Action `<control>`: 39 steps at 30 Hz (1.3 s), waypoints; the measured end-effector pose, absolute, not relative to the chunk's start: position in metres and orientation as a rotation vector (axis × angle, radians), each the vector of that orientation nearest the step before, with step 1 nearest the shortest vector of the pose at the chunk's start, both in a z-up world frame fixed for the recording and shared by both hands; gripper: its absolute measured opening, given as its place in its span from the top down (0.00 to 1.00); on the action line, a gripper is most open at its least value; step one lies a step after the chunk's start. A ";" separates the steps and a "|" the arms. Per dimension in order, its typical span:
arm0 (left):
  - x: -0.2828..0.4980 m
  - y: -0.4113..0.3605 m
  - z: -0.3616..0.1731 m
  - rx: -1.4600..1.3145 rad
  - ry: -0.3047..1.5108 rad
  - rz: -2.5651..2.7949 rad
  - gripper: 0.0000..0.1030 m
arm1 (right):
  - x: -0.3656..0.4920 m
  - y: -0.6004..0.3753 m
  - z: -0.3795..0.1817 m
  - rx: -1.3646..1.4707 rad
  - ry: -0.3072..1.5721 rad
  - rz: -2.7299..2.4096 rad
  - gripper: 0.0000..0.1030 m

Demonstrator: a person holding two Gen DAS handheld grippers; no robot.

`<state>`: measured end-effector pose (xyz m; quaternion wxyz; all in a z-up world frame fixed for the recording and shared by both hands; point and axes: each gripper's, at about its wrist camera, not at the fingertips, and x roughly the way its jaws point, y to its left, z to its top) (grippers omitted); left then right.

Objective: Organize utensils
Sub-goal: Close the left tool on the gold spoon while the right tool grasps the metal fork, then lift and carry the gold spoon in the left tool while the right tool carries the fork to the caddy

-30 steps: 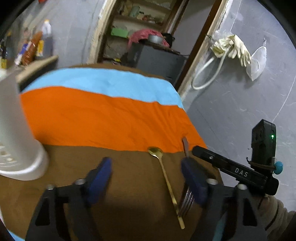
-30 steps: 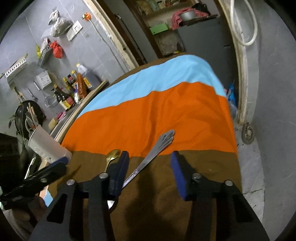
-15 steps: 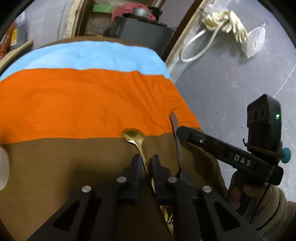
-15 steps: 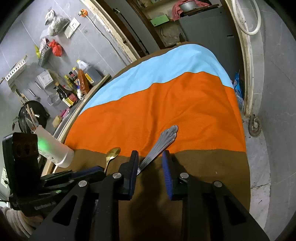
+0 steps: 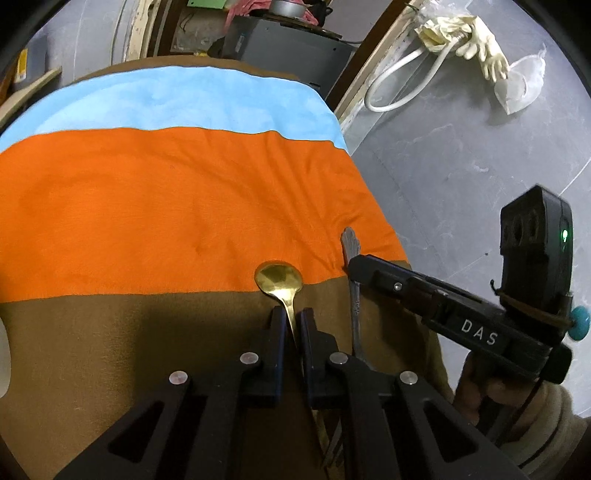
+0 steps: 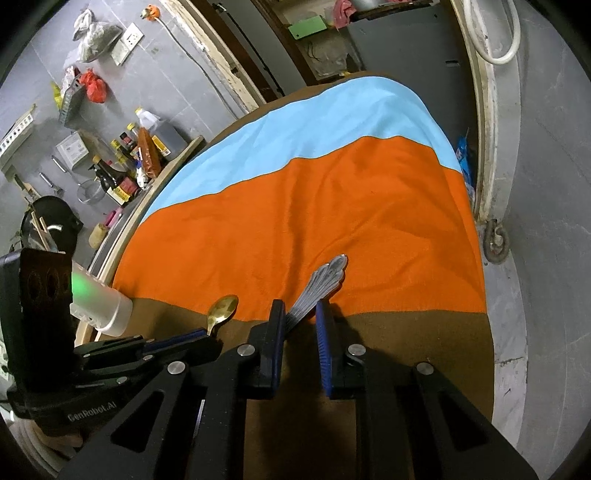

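Observation:
A gold spoon (image 5: 279, 279) lies on the striped cloth (image 5: 166, 206), bowl at the orange-brown seam. My left gripper (image 5: 293, 321) is shut on the gold spoon's handle. It also shows in the right wrist view (image 6: 221, 310). A silver fork (image 6: 321, 282) lies to its right, ornate handle end pointing away; it also shows in the left wrist view (image 5: 351, 258). My right gripper (image 6: 300, 314) straddles the fork's handle with a narrow gap; its left finger touches the handle, the right finger (image 6: 325, 332) stands apart. A white utensil holder (image 6: 101, 304) stands at the left.
The cloth-covered table (image 6: 369, 110) drops off at the right to a grey floor. A shelf with bottles (image 6: 140, 155) runs along the left. A dark cabinet (image 5: 288, 40) stands beyond the far end. Hose and gloves (image 5: 461, 33) hang on the wall.
Both grippers moved forward and closed from wide open: the left shut on the gold spoon's handle, the right narrowed around the fork's handle.

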<state>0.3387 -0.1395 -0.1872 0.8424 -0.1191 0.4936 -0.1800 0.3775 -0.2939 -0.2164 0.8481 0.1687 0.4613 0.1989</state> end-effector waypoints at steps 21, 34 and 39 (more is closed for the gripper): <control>0.281 -0.045 -0.179 -0.319 1.033 -0.139 0.96 | 0.389 -0.260 -0.222 0.362 1.072 0.440 0.83; 0.291 -0.049 -0.187 -0.339 1.087 -0.160 0.96 | 0.391 -0.225 -0.204 0.184 1.118 0.420 0.84; 0.301 -0.045 -0.190 -0.387 1.128 -0.188 0.96 | 0.393 -0.217 -0.205 0.162 1.154 0.399 0.80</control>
